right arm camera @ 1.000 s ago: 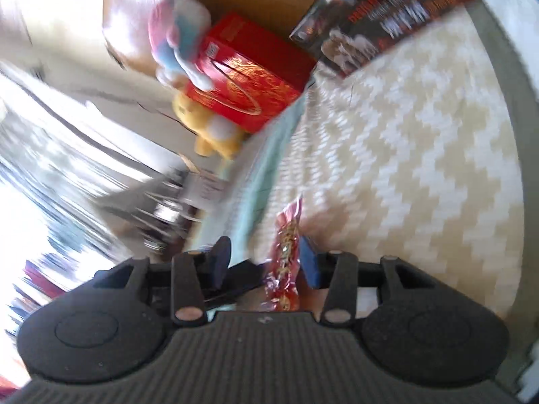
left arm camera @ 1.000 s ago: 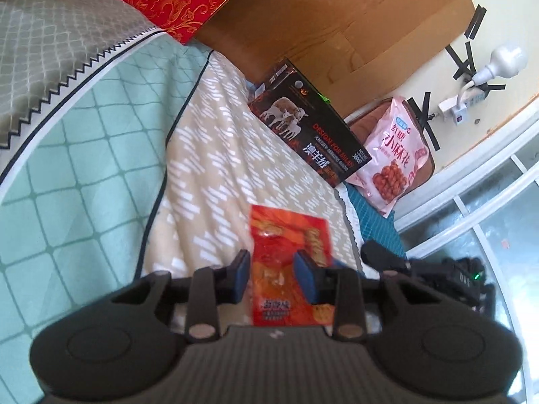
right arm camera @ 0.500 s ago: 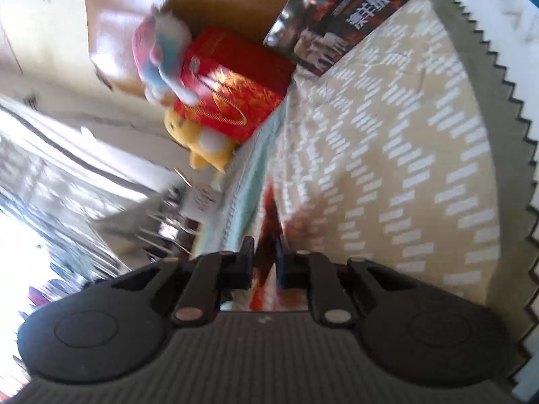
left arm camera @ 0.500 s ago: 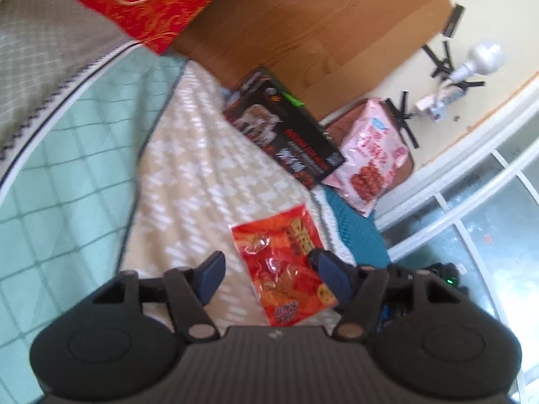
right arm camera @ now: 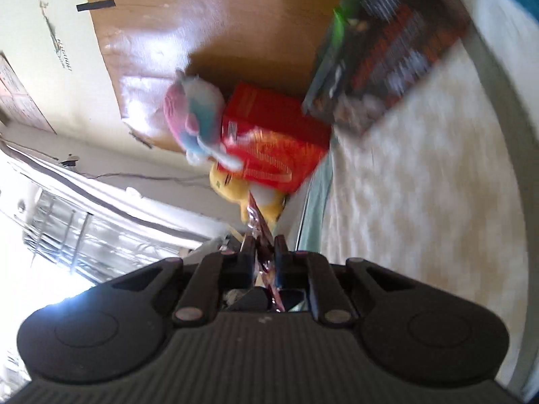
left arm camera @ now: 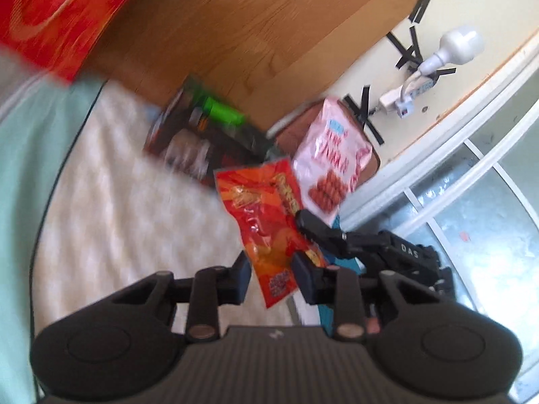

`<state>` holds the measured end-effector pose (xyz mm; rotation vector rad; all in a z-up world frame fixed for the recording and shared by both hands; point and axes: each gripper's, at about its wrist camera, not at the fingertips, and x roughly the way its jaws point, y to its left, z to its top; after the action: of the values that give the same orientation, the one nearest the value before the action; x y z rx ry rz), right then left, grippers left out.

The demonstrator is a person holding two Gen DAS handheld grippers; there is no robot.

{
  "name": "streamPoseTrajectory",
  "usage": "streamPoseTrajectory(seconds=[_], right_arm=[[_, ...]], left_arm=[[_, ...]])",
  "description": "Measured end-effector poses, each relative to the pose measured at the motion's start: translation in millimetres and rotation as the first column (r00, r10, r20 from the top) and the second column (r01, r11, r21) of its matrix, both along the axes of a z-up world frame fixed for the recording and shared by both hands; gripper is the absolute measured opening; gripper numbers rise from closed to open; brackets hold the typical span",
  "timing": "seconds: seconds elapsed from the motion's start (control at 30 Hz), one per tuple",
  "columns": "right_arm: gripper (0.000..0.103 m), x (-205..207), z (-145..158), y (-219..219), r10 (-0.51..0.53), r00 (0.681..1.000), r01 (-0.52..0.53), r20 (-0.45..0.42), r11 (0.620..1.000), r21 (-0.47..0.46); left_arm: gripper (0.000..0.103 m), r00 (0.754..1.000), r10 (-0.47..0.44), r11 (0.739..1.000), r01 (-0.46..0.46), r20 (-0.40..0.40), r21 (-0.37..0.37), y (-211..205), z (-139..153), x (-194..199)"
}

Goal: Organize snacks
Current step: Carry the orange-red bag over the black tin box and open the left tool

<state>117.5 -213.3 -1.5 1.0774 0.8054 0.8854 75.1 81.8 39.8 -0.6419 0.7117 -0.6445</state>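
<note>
Both grippers, left (left arm camera: 269, 277) and right (right arm camera: 263, 258), have just clamped onto the red snack packet (left arm camera: 266, 215), lifting it off the bed (left arm camera: 134, 222) to carry toward the snack pile.

"DAS" on right gripper (left arm camera: 305, 224) (rest blurred)

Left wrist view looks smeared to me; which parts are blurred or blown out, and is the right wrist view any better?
Left wrist: the black box and red gift bag are motion-smeared; the orange snack packet and pink bag stay fairly readable. Right wrist: bedspread and box streaked, window area at left blown out white, glare on the wooden headboard.
</note>
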Motion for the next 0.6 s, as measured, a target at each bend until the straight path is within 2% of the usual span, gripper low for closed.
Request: streamPoseTrajectory(seconds=[0.1, 0.17, 0.3, 0.43, 0.5, 0.57, 0.6], right_arm=[[0.013, 31, 29, 2, -0.041, 0.994, 0.051, 0.099, 0.994, -0.095], [0.014, 54, 47, 5, -0.073, 0.982, 0.102, 0.173, 0.981, -0.168], [0.014, 98, 62, 20, -0.101, 0.949, 0.204, 0.299, 0.919, -0.337], [0.014, 121, 59, 39, -0.061, 0.922, 0.264, 0.383, 0.824, -0.501], [0.017, 123, 52, 50, -0.010, 0.911, 0.271, 0.413, 0.770, -0.578], [0.026, 116, 49, 62, 0.025, 0.879, 0.332, 0.477, 0.686, -0.648], [0.029, 111, 49, 62, 0.020, 0.863, 0.367, 0.505, 0.663, -0.653]], left_arm=[[0.029, 0.999, 0.003, 0.998, -0.007, 0.055, 0.068, -8, 25, 48], [0.030, 0.998, 0.010, 0.995, -0.016, 0.062, 0.099, -16, 33, 82], [0.033, 0.997, 0.035, 0.980, -0.047, 0.064, 0.195, -30, 35, 144], [0.033, 0.996, 0.079, 0.950, -0.089, 0.047, 0.301, -39, 22, 174], [0.042, 0.991, 0.109, 0.920, -0.128, 0.073, 0.369, -43, 20, 175], [0.043, 0.988, 0.119, 0.915, -0.147, 0.095, 0.376, -41, 21, 172], [0.044, 0.987, 0.126, 0.917, -0.154, 0.100, 0.368, -39, 22, 168]])
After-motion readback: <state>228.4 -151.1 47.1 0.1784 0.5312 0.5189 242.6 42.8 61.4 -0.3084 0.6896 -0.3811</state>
